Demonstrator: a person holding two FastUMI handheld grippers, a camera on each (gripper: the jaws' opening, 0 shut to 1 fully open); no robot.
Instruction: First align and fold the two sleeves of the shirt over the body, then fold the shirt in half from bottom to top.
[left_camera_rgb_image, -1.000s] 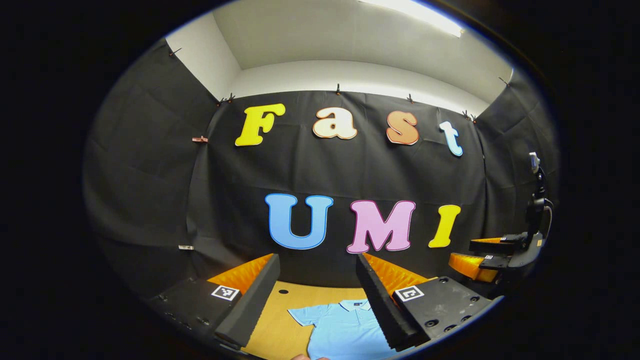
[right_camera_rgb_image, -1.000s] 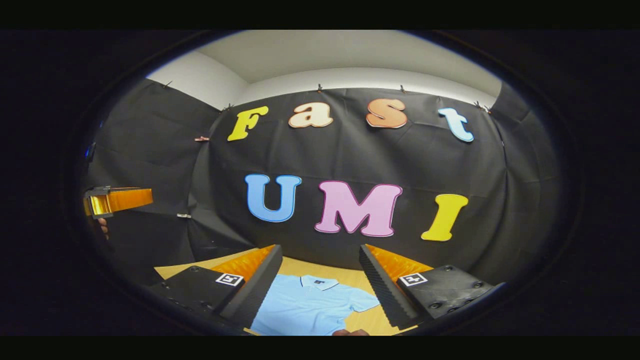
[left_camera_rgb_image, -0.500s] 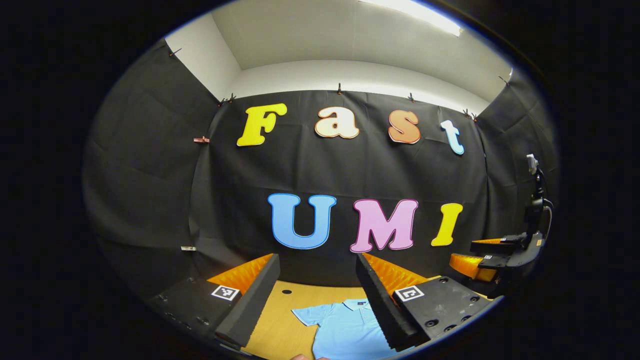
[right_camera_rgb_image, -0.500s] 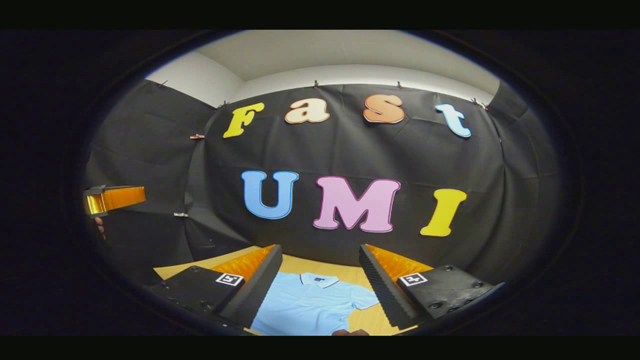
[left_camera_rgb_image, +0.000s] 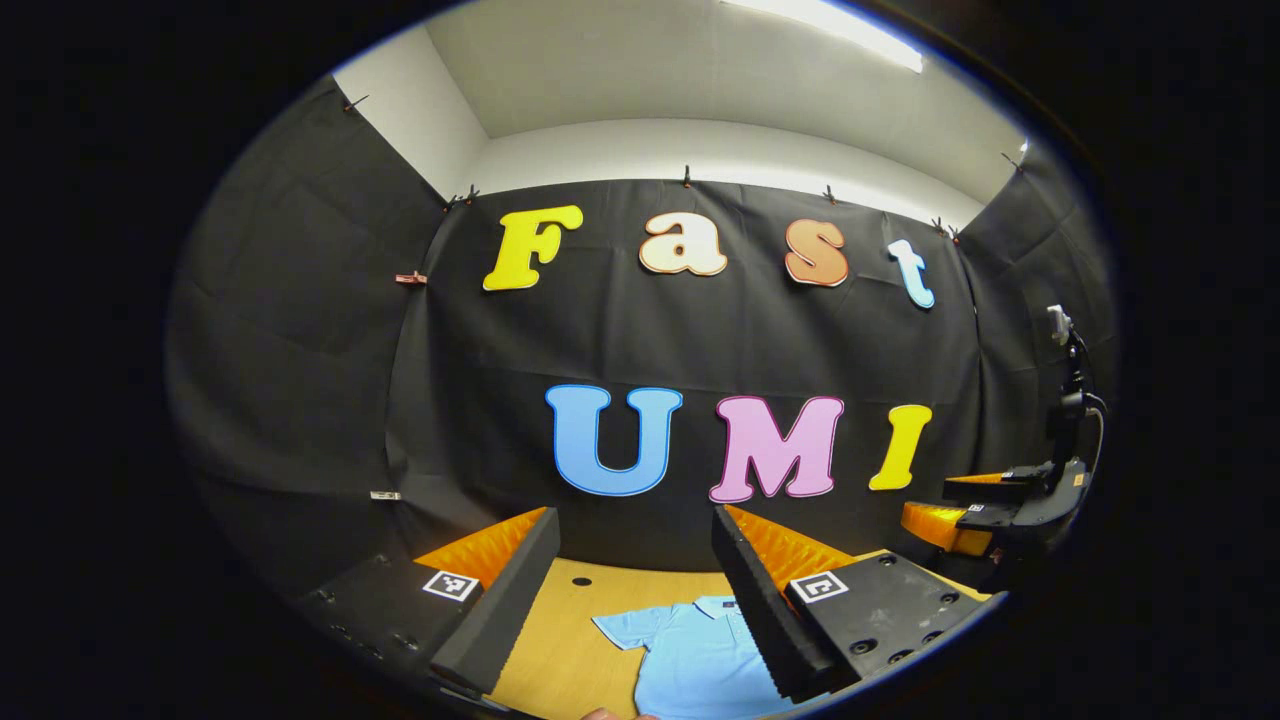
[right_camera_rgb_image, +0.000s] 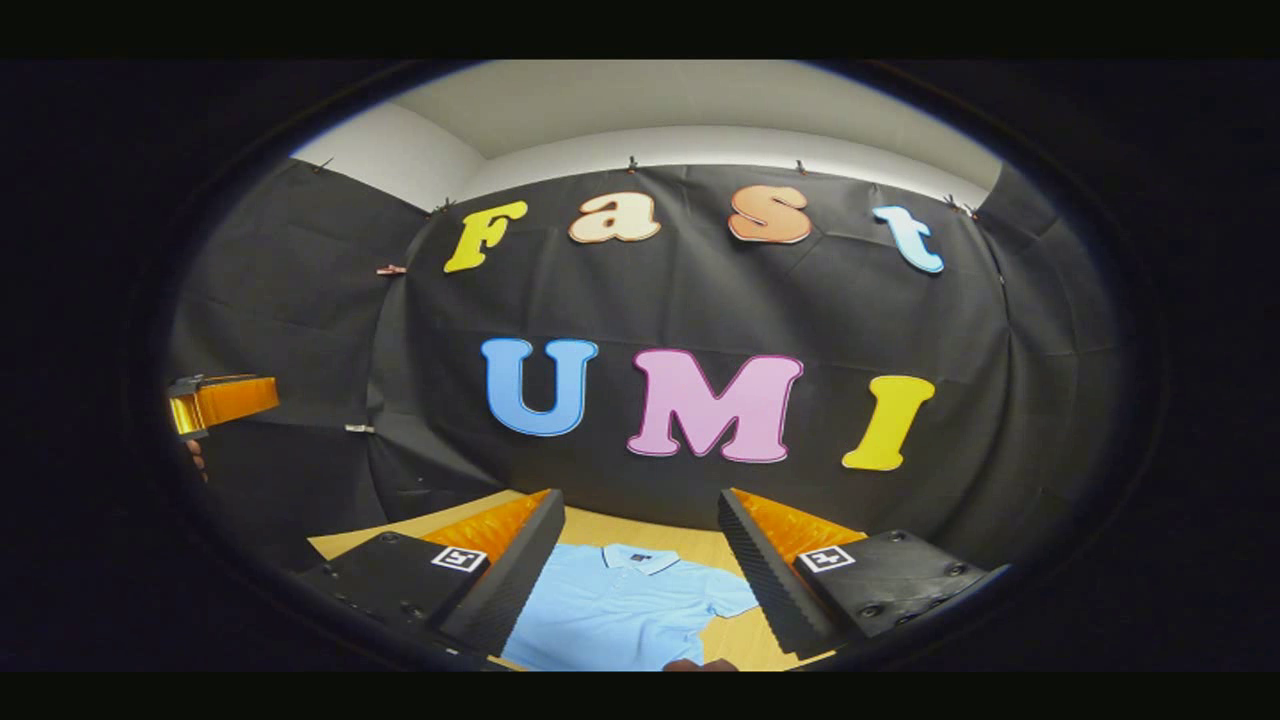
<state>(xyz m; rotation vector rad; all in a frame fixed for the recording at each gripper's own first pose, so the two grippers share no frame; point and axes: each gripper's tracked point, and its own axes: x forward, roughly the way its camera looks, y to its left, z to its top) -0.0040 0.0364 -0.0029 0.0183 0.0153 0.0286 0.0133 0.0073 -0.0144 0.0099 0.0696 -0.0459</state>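
A light blue polo shirt (left_camera_rgb_image: 690, 655) lies flat on the wooden table (left_camera_rgb_image: 560, 640), collar toward the far wall, one short sleeve spread out. In the right gripper view the same shirt (right_camera_rgb_image: 620, 620) shows its collar and other sleeve. My left gripper (left_camera_rgb_image: 632, 580) hangs open high above the table, nothing between its fingers. My right gripper (right_camera_rgb_image: 640, 560) is open too, held above the shirt. Each gripper appears at the edge of the other's view: the right gripper (left_camera_rgb_image: 985, 505) at far right, the left gripper (right_camera_rgb_image: 215, 400) at far left.
Black cloth walls close the booth on three sides behind the table (right_camera_rgb_image: 590, 530). A small dark hole (left_camera_rgb_image: 581, 581) marks the tabletop near its far edge. A bit of a hand (right_camera_rgb_image: 700, 664) shows at the bottom edge.
Both views have shifted slightly: the left gripper view drifted left, so the shirt sits farther right in it; the right gripper view tilted down a little. Both grippers stayed open.
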